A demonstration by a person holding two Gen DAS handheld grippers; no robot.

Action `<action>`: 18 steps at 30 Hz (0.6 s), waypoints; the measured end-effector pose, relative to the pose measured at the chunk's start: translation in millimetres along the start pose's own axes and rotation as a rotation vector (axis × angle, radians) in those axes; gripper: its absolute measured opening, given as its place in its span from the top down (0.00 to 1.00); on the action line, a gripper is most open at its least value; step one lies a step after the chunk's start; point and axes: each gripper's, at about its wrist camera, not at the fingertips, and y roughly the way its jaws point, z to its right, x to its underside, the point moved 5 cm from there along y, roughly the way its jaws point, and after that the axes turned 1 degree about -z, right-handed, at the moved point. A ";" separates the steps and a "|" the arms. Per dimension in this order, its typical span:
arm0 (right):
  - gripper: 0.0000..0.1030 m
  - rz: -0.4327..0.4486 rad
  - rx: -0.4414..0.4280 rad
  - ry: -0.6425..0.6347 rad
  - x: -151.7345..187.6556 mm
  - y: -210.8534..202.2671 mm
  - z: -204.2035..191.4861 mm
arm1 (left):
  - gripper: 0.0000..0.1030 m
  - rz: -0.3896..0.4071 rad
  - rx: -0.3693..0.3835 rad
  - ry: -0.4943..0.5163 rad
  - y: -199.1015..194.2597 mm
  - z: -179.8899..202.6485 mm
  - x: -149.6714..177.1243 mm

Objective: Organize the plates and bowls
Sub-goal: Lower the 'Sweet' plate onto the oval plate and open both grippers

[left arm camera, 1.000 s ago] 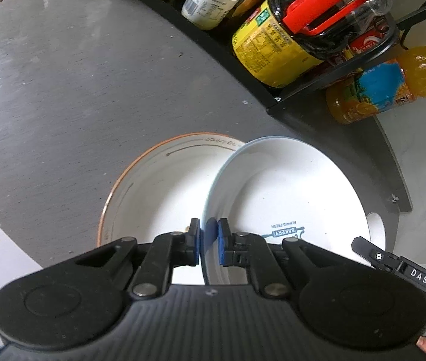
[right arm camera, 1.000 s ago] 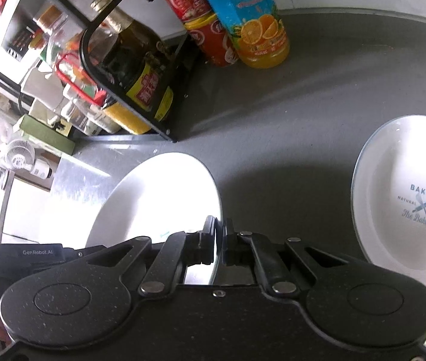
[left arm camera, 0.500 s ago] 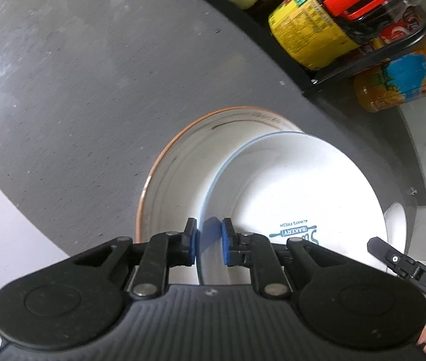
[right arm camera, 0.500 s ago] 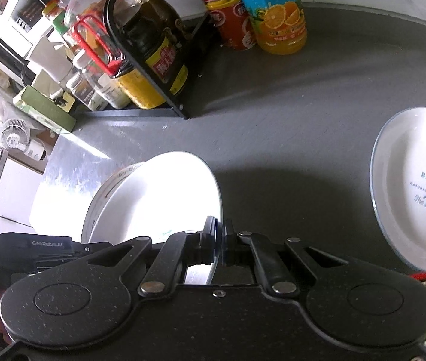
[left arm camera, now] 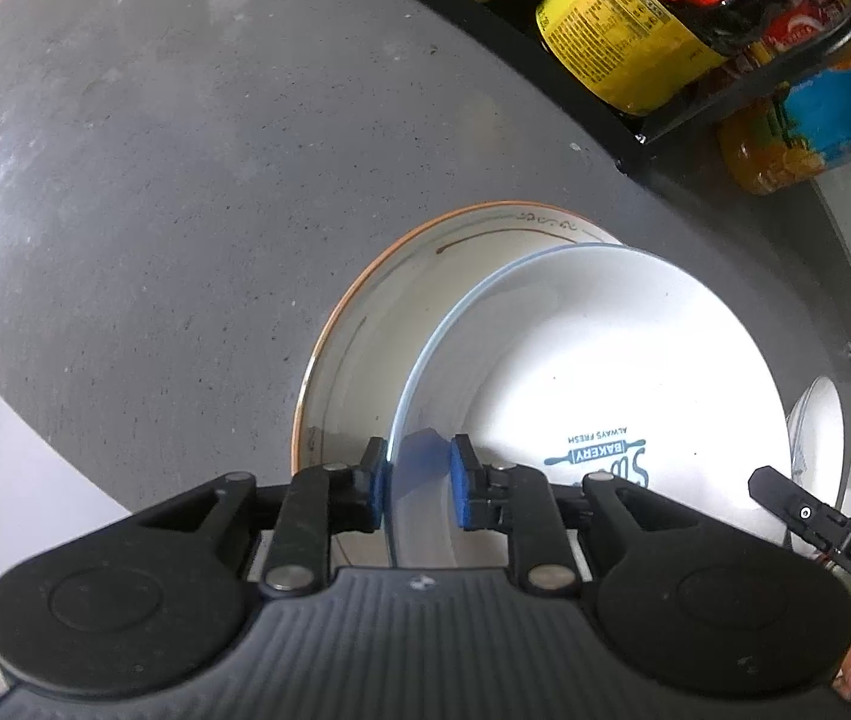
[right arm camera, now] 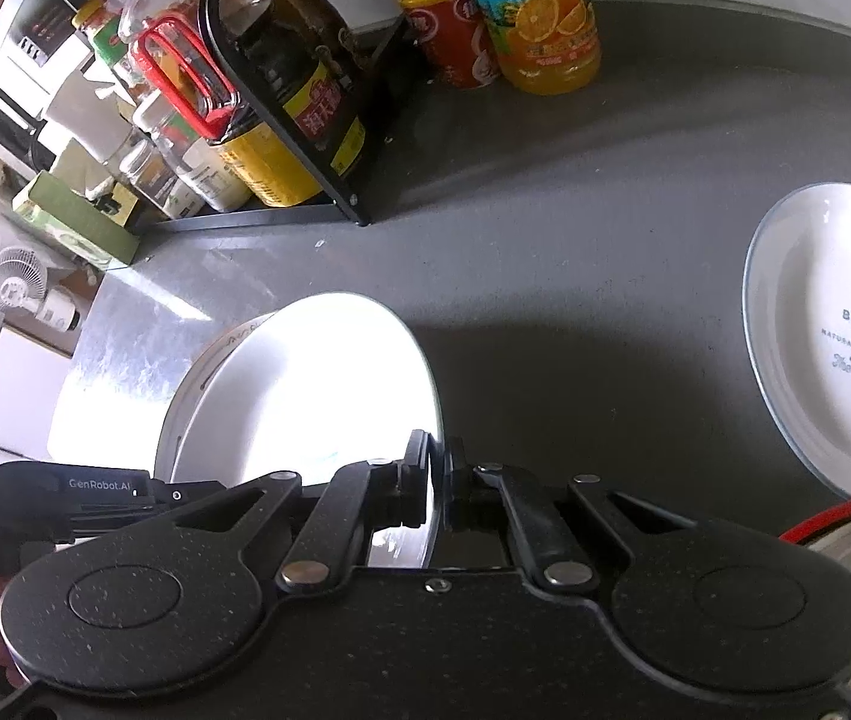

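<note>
Stacking looked partly done: the blue-rimmed plate (left arm camera: 593,372) printed with a bakery logo sat tilted in the orange-rimmed plate (left arm camera: 377,306) on the grey counter (left arm camera: 185,180), apparently not yet settled flat. The left gripper (left arm camera: 419,483) had its blue-padded jaws parted a little around the plate's near rim, one pad touching the edge and the other standing clear of it, so that side seemed to be letting go. The right gripper (right arm camera: 436,483) had its jaws pinched narrow on the opposite rim of the same plate. Well apart on the counter lay a second bakery plate (right arm camera: 833,360), and near it a red-rimmed dish (right arm camera: 833,531) showed only in part; both, by my judgement, were left to gather. Behind stood a black rack (right arm camera: 281,120) of bottles and an orange juice bottle (right arm camera: 539,18).
</note>
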 end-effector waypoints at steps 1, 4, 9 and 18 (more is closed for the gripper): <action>0.96 0.002 0.001 0.008 0.2 0.1 0.3 | 0.81 -0.005 -0.002 0.001 0.0 -0.2 -0.4; 0.96 0.005 -0.001 0.026 1.7 0.4 1.7 | 0.81 -0.026 -0.034 0.032 -0.4 4.0 -2.9; 0.96 0.008 0.002 0.033 3.9 -0.4 2.1 | 0.79 -0.035 -0.076 0.087 -9.2 12.5 -11.2; 0.95 0.015 0.014 0.039 4.7 -0.8 -0.1 | 0.43 0.069 -0.105 0.157 -43.6 20.1 -28.1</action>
